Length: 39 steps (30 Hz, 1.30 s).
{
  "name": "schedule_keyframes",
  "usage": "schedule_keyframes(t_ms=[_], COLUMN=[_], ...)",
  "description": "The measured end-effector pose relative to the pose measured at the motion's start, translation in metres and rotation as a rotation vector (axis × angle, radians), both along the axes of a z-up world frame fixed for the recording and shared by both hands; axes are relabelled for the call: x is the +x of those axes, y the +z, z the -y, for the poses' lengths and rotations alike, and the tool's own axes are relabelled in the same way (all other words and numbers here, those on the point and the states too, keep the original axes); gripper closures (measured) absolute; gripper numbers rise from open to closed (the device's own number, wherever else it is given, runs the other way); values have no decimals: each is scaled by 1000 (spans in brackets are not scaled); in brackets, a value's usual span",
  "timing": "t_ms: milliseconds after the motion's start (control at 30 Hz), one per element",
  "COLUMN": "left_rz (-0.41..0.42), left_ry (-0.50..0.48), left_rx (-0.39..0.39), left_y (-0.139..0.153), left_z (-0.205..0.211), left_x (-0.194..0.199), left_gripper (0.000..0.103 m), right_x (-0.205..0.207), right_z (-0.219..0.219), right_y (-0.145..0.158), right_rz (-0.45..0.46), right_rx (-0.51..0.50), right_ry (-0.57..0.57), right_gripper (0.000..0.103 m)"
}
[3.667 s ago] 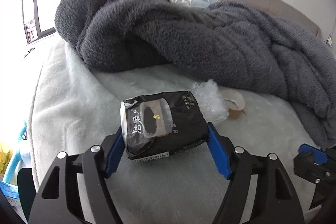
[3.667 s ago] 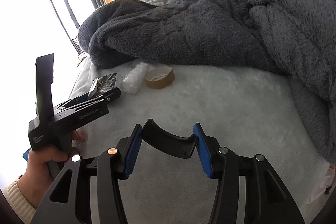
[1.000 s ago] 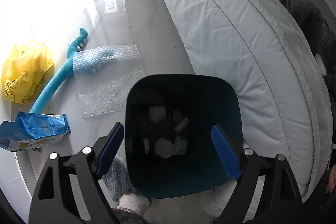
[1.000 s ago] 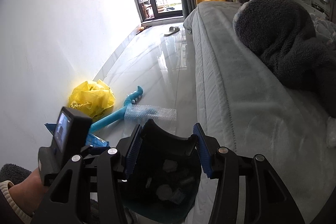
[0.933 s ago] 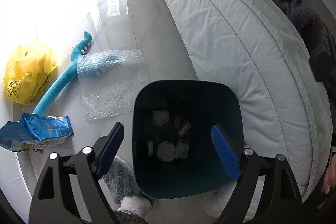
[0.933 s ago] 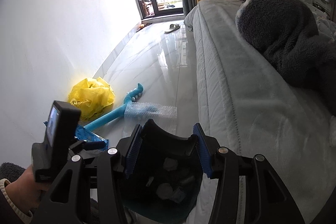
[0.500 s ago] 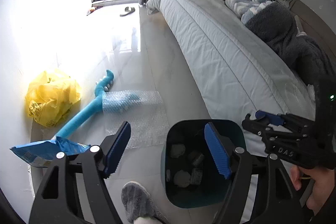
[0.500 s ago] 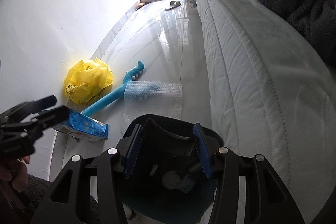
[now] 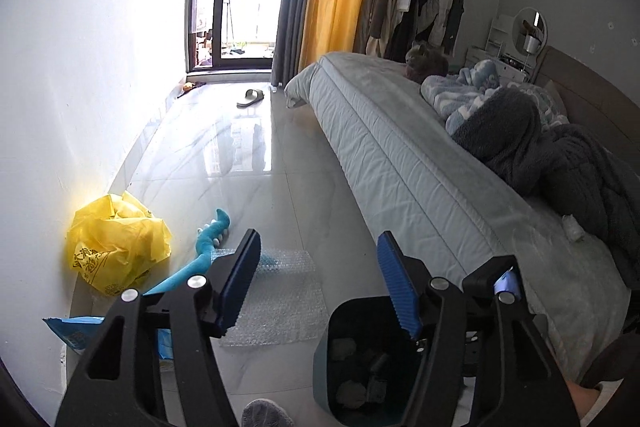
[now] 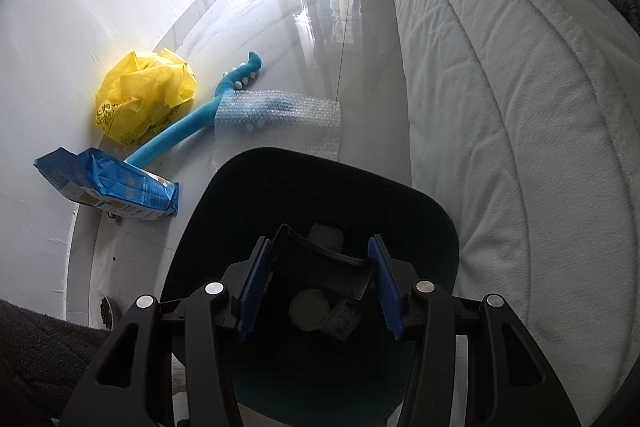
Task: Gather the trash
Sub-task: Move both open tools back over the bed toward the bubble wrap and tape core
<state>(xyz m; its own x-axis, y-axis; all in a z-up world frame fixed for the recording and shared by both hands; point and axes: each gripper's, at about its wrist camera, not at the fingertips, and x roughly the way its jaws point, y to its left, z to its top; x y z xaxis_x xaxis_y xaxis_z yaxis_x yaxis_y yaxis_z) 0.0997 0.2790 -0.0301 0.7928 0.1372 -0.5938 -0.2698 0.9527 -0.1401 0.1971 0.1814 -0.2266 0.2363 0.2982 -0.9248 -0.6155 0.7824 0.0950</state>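
Black curved plastic scrap (image 10: 320, 261) sits clamped in our right tongs (image 10: 318, 283) directly over the open bin (image 10: 416, 199) beside the bed (image 10: 520, 87), while our left tongs (image 9: 316, 279), empty and just narrowing, point away across the floor (image 9: 260, 187).

Both tongs share one build: matte black plastic arms with triangular cut-outs, round silver screws at the pivots, and flat blue ribbed pads on the inner faces. On the left tongs (image 9: 318, 281) the screws sit at 7 and 5 o'clock of the pads. On the right tongs (image 10: 320, 285) four screws run in a row below the pads. A grey fuzzy slipper (image 9: 262, 413) shows at 6 o'clock in the left view, a dark sleeve (image 9: 610, 363) at 4 o'clock.
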Motion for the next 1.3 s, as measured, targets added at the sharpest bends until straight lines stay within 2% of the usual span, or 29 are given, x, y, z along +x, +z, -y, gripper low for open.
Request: schedule_keyframes(t_ms=[133,233,367,567,800,1033,1233,1300], left_rz=[43,70,96,122,150,158,158,164], left_ry=[2,-3,-19,-40,-77,-112,-141,-158], left_rx=[-2,-4,-3,-19,21,47,27,11], left_y=[10,17,24,31,46,56,55,55], left_z=[1,3,12,23,47,70,88,96], left_x=[-3,-4,-2,4,10,19,31,35], left_gripper=[39,39,39,39,39,38,34,30], right_x=[-1,-1,1,-1,-10,-12,-7,-5], right_z=[-2,-1,4,15,23,47,79,91], right_y=[-10,-11,-4,9,48,92,124,134], right_rz=[-4,1,20,35,92,169,237,261], right_rx=[-37,-46,-39,-11,73,140,180,180], right_ry=[5,1,-5,2,43,21,-14,-16], right_gripper=[52,41,32,31,28,27,25,24])
